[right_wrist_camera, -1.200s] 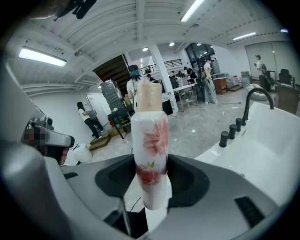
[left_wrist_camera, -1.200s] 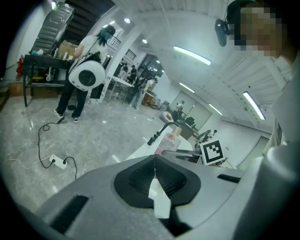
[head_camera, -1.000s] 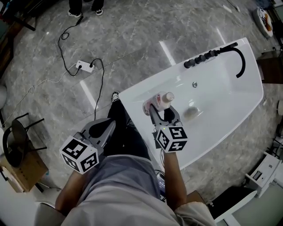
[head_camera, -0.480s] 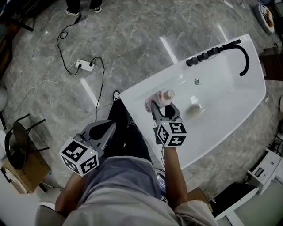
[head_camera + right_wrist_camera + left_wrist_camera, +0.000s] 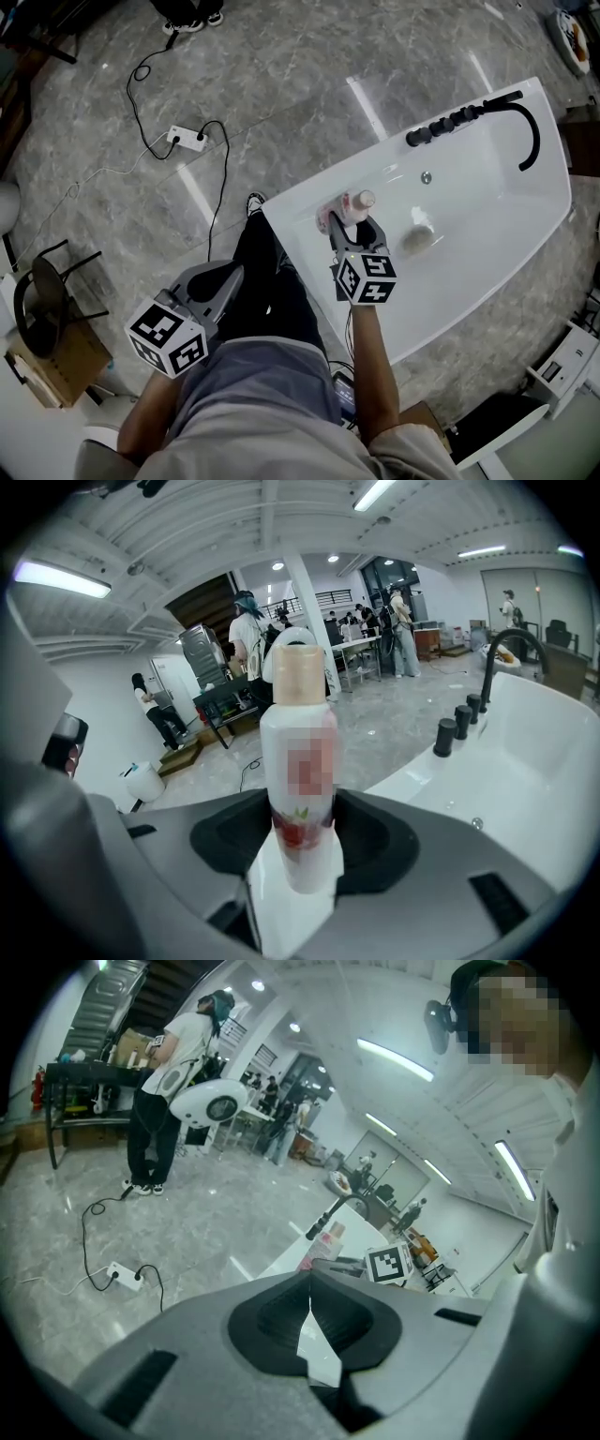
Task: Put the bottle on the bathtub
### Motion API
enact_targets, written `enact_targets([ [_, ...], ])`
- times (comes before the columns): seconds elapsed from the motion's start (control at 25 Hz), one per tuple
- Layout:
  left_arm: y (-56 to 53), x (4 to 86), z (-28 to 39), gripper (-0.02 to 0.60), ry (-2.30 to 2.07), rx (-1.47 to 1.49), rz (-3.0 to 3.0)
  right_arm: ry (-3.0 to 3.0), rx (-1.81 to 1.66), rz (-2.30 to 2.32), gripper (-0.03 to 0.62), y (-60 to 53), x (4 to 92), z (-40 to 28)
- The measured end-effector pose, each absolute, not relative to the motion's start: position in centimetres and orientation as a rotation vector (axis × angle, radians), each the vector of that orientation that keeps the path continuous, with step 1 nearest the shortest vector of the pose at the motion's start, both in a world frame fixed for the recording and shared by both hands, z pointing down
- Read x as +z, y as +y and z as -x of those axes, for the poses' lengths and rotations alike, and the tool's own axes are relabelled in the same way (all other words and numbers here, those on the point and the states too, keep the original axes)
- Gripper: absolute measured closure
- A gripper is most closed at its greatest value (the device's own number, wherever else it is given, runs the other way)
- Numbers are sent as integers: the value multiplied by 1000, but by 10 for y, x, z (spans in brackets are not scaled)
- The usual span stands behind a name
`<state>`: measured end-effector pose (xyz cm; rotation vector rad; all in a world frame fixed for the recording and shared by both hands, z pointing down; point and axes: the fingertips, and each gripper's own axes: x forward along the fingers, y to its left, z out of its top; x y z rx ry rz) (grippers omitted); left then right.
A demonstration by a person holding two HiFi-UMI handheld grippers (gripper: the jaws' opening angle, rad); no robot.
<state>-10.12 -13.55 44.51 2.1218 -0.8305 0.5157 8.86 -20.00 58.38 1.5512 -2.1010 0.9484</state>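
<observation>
Bottle point(image 5: 349, 206) over white bathtub point(image 5: 487, 253), marble floor point(image 5: 281, 84)

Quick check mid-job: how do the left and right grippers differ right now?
The right gripper is clamped on the bottle, which stands upright between its jaws; the left gripper has its jaws together on nothing. The right gripper reaches over the near rim of the bathtub; the left gripper is held low over the floor, beside the person's leg. Both are closed and carry a marker cube.
</observation>
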Motion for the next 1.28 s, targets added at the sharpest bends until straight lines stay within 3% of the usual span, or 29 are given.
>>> enact_targets([
  [1.28,-142,465,126,572,-850,594,-2049,-2076,857,-1723,390,-271,657,-100],
])
